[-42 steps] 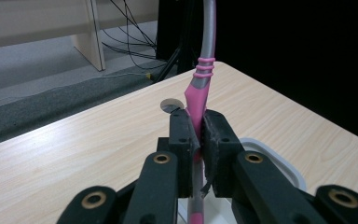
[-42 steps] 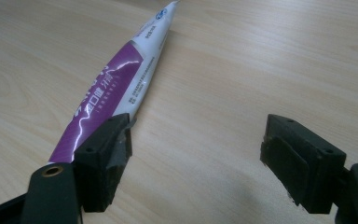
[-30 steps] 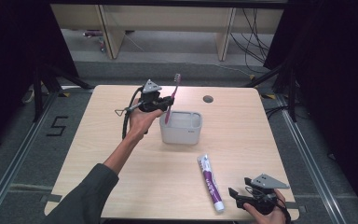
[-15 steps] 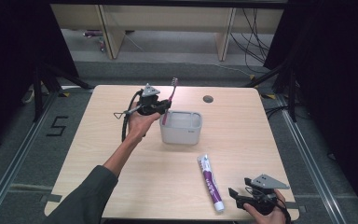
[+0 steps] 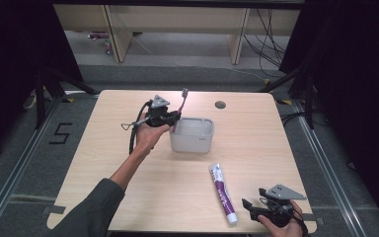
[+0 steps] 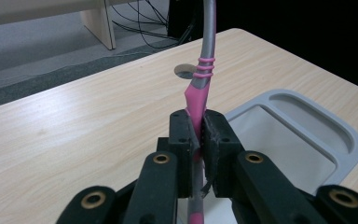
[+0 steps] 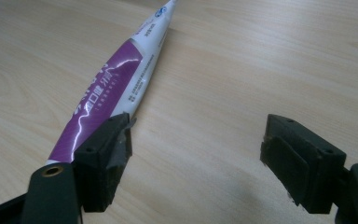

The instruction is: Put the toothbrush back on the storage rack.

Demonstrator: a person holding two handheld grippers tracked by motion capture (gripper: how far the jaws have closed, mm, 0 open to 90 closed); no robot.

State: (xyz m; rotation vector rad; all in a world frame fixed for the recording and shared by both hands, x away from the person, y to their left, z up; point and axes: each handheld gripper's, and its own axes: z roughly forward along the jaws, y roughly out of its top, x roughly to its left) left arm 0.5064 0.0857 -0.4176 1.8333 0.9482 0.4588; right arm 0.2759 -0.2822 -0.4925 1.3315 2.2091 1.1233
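A pink and grey toothbrush [image 5: 181, 102] [image 6: 201, 70] stands nearly upright, and my left gripper [image 5: 173, 117] [image 6: 200, 140] is shut on its pink handle just left of the grey tub [image 5: 191, 135] [image 6: 307, 140]. The brush head points up and away. A purple and white toothpaste tube [image 5: 222, 191] [image 7: 116, 79] lies on the table in front of the tub. My right gripper [image 5: 250, 206] [image 7: 196, 154] is open near the table's front right edge, with its left jaw beside the tube's end and bare table between the jaws.
A round cable hole [image 5: 220, 104] [image 6: 186, 71] sits in the wooden table [image 5: 256, 148] behind the tub. Wooden shelf legs and loose cables [image 5: 266, 29] lie on the floor beyond the far edge. Black curtains flank both sides.
My left gripper has carried the toothbrush a little left and up, from over the tub's edge to beside its left rim. The right gripper has not moved.
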